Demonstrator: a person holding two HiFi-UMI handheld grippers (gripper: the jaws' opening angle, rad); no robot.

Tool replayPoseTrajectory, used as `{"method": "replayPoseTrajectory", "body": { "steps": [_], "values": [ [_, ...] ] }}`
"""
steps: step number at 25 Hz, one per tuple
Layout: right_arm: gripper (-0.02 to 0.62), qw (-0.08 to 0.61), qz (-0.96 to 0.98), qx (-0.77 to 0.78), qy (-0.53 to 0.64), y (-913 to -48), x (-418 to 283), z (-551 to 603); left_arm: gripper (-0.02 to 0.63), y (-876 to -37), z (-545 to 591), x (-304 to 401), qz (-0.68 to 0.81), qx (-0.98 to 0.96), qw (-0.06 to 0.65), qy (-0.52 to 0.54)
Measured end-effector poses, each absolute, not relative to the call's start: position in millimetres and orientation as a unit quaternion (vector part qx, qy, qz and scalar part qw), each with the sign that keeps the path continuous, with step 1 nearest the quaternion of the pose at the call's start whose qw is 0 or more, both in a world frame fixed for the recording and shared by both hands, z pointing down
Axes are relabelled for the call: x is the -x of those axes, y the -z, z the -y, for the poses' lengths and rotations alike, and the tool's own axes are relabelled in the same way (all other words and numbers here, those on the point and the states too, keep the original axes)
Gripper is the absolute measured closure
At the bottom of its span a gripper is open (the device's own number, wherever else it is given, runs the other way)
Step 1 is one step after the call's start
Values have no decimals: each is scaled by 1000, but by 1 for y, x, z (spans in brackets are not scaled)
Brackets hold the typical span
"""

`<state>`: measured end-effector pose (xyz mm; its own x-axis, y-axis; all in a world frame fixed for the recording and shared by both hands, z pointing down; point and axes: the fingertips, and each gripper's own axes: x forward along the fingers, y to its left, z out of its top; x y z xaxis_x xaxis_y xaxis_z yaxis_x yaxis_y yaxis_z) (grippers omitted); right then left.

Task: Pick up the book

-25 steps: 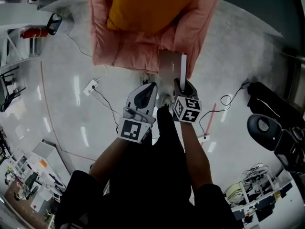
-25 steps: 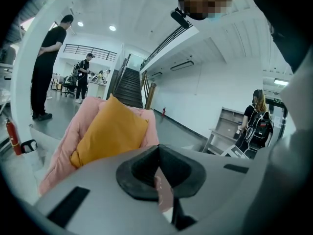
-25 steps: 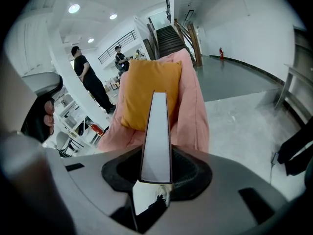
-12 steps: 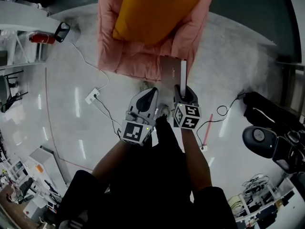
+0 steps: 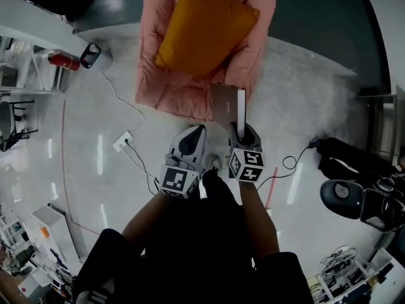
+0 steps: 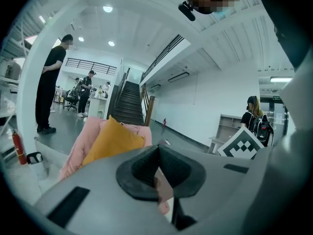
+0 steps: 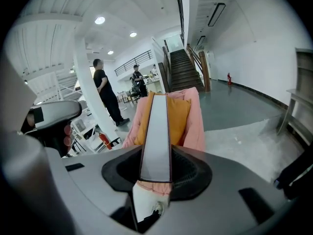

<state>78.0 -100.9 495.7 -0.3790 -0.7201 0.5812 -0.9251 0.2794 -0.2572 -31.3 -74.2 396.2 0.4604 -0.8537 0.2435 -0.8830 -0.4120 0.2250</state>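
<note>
A thin book [image 5: 229,106] with a brown cover and a white page edge stands on edge in my right gripper [image 5: 243,129], whose jaws are shut on its lower end. In the right gripper view the book's white edge [image 7: 156,131] rises straight up out of the right gripper [image 7: 157,173], in front of the pink armchair. My left gripper [image 5: 197,130] hangs just left of the book, apart from it. Its pads [image 6: 146,165] meet at the tips with nothing gripped, so the left gripper [image 6: 157,153] is shut.
A pink armchair [image 5: 169,84] with an orange cushion [image 5: 205,29] stands just beyond the book. Cables and a white power strip [image 5: 123,141] lie on the floor to the left, and a fire extinguisher [image 5: 65,61] further left. A black office chair [image 5: 342,198] stands right. People [image 7: 105,94] stand near the stairs.
Both grippers have risen, the right one carrying the book up. The book's lower end now hangs in front of the armchair's front edge rather than low by the floor.
</note>
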Motion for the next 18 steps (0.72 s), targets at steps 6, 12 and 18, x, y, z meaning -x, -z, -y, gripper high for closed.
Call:
{"method": "replayPoseTrajectory", "body": {
  "steps": [6,12,18],
  "values": [
    [449,167,785,-533,-268,-465,-86,81,597,-374,53,27,520,-840,152,-36],
    [449,155,793,-532,-254,-440,-93,58,597,-356,35,21,521,-842,140,-27],
    [449,141,804,-527,-239,-418,-102,31,597,-340,16,13,526,-841,123,-20]
  ]
}}
